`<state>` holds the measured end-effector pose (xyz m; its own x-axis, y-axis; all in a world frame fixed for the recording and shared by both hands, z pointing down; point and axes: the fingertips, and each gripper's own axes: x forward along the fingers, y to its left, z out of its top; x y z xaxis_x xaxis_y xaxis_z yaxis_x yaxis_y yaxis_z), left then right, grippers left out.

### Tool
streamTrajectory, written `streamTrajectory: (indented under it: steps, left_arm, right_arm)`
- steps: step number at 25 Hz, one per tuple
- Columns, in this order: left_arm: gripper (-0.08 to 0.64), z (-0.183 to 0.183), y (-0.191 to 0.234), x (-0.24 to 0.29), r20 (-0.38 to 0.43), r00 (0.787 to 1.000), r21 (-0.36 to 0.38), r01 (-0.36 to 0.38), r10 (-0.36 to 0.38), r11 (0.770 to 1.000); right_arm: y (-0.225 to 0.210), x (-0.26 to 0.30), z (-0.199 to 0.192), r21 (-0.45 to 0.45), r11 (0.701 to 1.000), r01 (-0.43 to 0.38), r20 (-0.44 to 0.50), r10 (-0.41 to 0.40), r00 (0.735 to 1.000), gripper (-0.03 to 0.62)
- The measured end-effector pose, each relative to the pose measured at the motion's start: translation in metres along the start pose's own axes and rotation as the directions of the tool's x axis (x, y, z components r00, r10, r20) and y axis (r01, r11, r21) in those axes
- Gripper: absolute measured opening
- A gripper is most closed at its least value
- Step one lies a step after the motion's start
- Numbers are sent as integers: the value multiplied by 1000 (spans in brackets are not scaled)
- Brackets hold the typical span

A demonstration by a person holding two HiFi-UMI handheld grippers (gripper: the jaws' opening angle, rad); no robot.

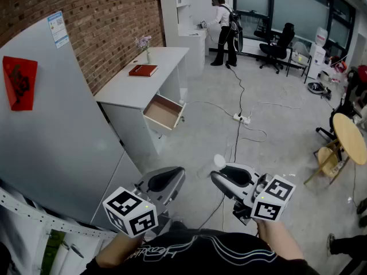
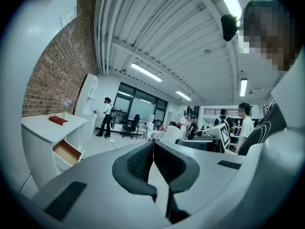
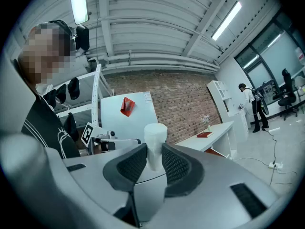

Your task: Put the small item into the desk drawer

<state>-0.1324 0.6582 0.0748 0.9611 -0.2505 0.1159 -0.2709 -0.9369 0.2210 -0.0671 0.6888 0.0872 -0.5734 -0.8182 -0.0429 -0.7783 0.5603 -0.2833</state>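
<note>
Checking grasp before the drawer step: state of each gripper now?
Left gripper: jaws shut, empty.
Right gripper: jaws shut on small white cylinder.

Drawer [image 1: 163,112] interior partly hidden

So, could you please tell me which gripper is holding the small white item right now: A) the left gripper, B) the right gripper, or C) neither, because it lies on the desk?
B: in the right gripper view the small white item stands clamped between the pads of the right gripper, while the left gripper has its jaws together with nothing between them.
</note>
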Motion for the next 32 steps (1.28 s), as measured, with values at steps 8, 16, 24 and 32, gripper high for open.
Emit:
streamTrajectory:
  steps: [8,16,24,32]
  left_arm:
    - [21,8,-12,1,16,1000,11,0,0,1000]
    - [23,-9,-1,21,-23,1000,-17,-5,5,1000]
    - [21,-25,30,63,-53,998,-40,29,-31,999]
    - [21,-30,103,117,-68,996,-102,52,-59,993]
  right_arm:
    - [2,-9,7,-27,1000,7,-13,-8,1000,111]
    - [-29,-15,-10,37,997,63,-30,-62,998,112]
    - [-78,-10,-28,88,990,114,-39,-110,993,112]
    - [-151,32,-32,116,981,156,-74,-148,986,112]
